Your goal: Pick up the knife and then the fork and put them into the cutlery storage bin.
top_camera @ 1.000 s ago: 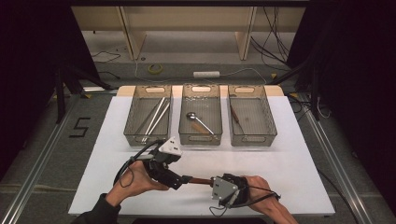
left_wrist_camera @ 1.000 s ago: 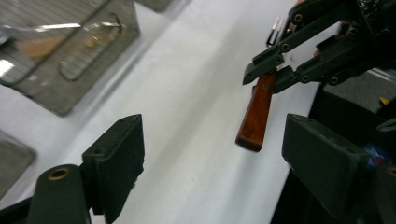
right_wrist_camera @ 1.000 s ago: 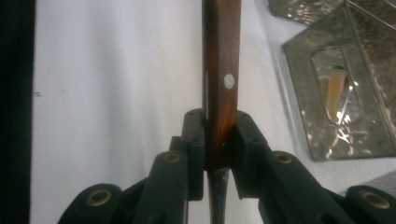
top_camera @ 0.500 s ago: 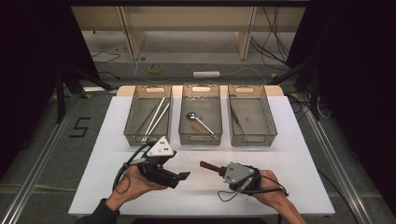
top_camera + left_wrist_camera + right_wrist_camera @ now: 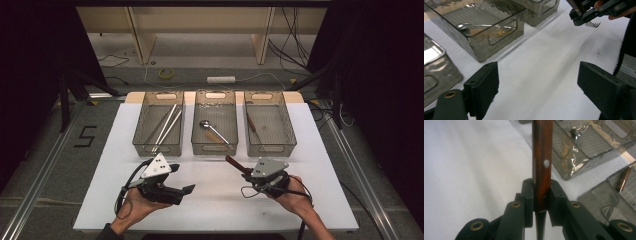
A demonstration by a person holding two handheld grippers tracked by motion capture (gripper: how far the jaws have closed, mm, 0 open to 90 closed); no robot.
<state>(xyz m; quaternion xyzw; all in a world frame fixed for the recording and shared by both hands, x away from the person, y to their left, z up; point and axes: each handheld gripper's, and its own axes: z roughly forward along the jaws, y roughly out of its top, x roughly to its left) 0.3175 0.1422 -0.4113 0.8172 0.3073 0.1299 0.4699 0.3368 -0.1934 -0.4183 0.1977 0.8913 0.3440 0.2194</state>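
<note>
My right gripper (image 5: 246, 171) is shut on a wooden-handled fork (image 5: 233, 162), whose brown handle points up-left toward the trays. In the right gripper view the riveted handle (image 5: 542, 157) stands clamped between the two pads of the right gripper (image 5: 541, 195). The left gripper view catches the right gripper (image 5: 594, 12) at the top right, with the fork's tines (image 5: 594, 24) poking out below it. My left gripper (image 5: 182, 179) lies low over the white mat at the lower left. Its jaws point right and stand wide apart, and between the pads of the left gripper (image 5: 541, 90) there is only mat.
Three clear trays stand in a row at the back of the white mat (image 5: 215, 205). The left tray (image 5: 156, 150) holds long metal utensils, the middle tray (image 5: 215, 149) a spoon (image 5: 206, 124), and the right tray (image 5: 272, 149) a brown-handled utensil (image 5: 251, 122). Dark floor and cables surround the table.
The two grippers have drawn apart. My right gripper has carried the fork right and upward, toward the trays. My left gripper has slid left and lower, with its jaws empty.
</note>
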